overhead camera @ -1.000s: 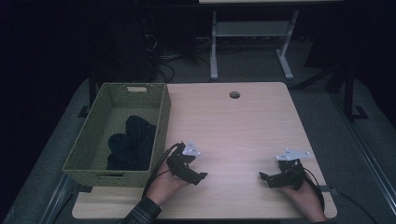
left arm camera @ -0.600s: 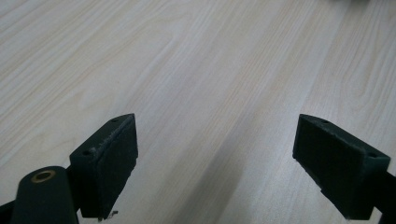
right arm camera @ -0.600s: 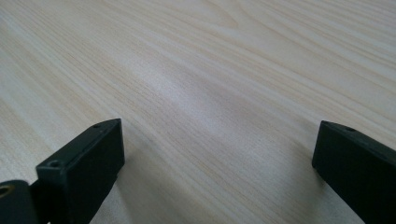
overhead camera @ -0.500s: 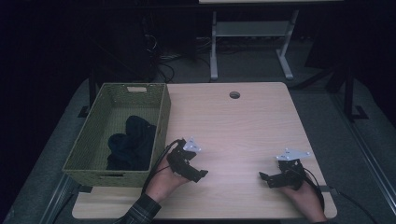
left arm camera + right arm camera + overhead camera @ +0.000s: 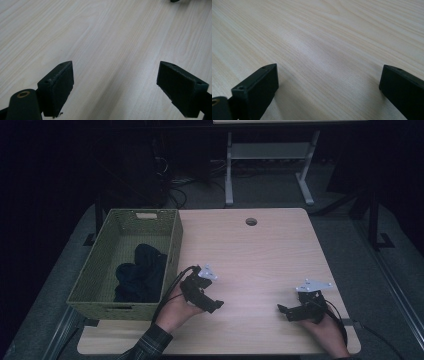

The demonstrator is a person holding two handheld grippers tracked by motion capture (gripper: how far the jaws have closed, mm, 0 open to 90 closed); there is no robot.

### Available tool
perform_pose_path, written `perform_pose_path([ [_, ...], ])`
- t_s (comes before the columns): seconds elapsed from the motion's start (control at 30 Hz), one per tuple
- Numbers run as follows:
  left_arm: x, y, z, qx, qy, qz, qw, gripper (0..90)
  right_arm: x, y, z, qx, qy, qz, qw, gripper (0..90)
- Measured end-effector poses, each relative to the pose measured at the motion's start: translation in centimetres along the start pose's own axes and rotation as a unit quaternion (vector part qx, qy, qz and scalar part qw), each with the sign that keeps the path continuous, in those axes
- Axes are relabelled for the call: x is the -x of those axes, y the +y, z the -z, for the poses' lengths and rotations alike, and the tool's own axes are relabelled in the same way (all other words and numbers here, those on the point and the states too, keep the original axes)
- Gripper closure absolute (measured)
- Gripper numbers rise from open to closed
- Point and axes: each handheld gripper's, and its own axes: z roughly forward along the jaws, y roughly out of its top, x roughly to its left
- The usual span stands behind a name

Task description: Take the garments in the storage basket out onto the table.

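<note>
High view puts the wooden table across the middle of the frame, with a round hole near its far edge. At the lower left of centre, the left gripper rests low on the tabletop, held in the person's left hand, a plaid sleeve showing at the bottom edge. At the lower right, the right gripper sits on the wood in the right hand, its tips pointing toward the frame's left. The two grippers lie well apart.

Along the left side of the table stands a green woven basket, just beside the left gripper. Dark cloth lies bunched inside it, toward its near right part.

Left gripper view shows its own two black pads spread wide with bare pale wood between them, nothing grasped. Right gripper view shows the same: pads released and far apart over bare wood grain, holding nothing. Beyond the table's far edge, a white desk frame stands on the dark floor.
</note>
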Motion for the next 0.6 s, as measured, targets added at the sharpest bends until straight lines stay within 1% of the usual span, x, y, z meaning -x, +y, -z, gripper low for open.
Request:
perform_pose_path([
  [0.13,-0.1,0.4,0.1,-0.005,-0.008,-0.001,1.0,13.9,0.0,0.0,0.0,0.0,0.0,0.0,1.0,2.0],
  [0.2,-0.1,0.5,0.2,-0.004,-0.008,-0.003,1.0,14.0,0.0,0.0,0.0,0.0,0.0,0.0,1.0,2.0],
  [0.3,-0.3,0.7,0.5,-0.006,-0.01,-0.003,0.9999,14.1,0.0,0.0,0.0,0.0,0.0,0.0,1.0,2.0],
  [0.37,-0.4,1.0,0.8,-0.003,-0.013,0.0,0.9999,14.1,0.0,0.0,0.0,0.0,0.0,0.0,1.0,2.0],
  [0.47,-0.7,1.3,1.1,-0.004,-0.014,-0.005,0.9999,14.2,0.0,0.0,0.0,0.0,0.0,0.0,1.0,2.0],
  [0.6,-1.0,1.5,1.3,-0.003,-0.018,-0.002,0.9998,14.4,0.0,0.0,0.0,0.0,0.0,-0.001,1.0,2.0],
])
